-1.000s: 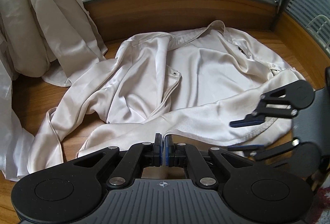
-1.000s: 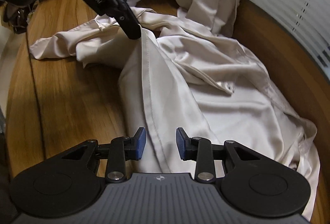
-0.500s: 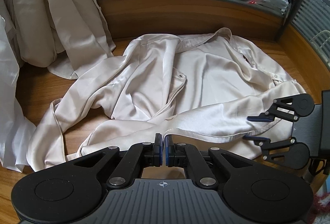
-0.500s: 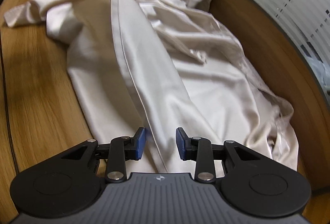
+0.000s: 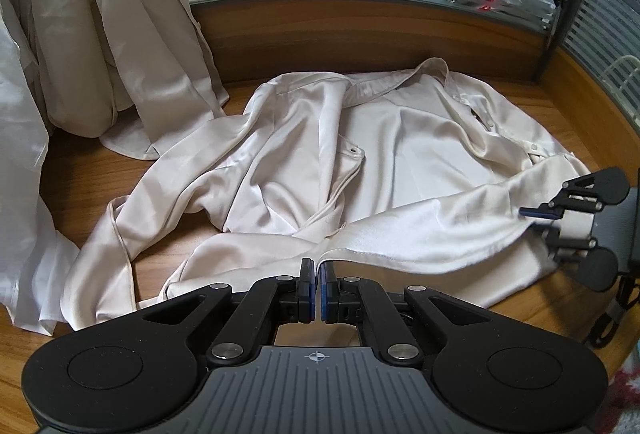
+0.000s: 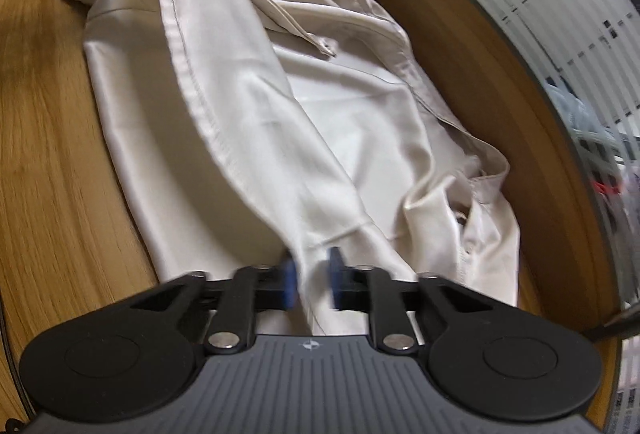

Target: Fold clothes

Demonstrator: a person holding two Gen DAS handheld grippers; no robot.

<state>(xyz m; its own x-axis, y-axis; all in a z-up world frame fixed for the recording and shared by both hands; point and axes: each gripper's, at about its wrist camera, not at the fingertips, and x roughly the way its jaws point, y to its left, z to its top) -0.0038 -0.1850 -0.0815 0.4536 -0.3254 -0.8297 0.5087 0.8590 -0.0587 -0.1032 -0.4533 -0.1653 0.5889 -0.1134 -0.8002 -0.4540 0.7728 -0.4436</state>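
A shirt (image 5: 400, 162) is being spread across the middle of the desk (image 5: 80, 186), its collar lying toward the partition (image 5: 360, 30) behind. More garments (image 5: 112, 34) are being piled to its left. Its near hem is lying at the left gripper (image 5: 318, 292); its right edge is lying at the right gripper (image 6: 310, 284).

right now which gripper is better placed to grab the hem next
Right. The right gripper has its jaws open with the shirt hem between them, so it only needs to close. The left gripper is already shut on the hem.
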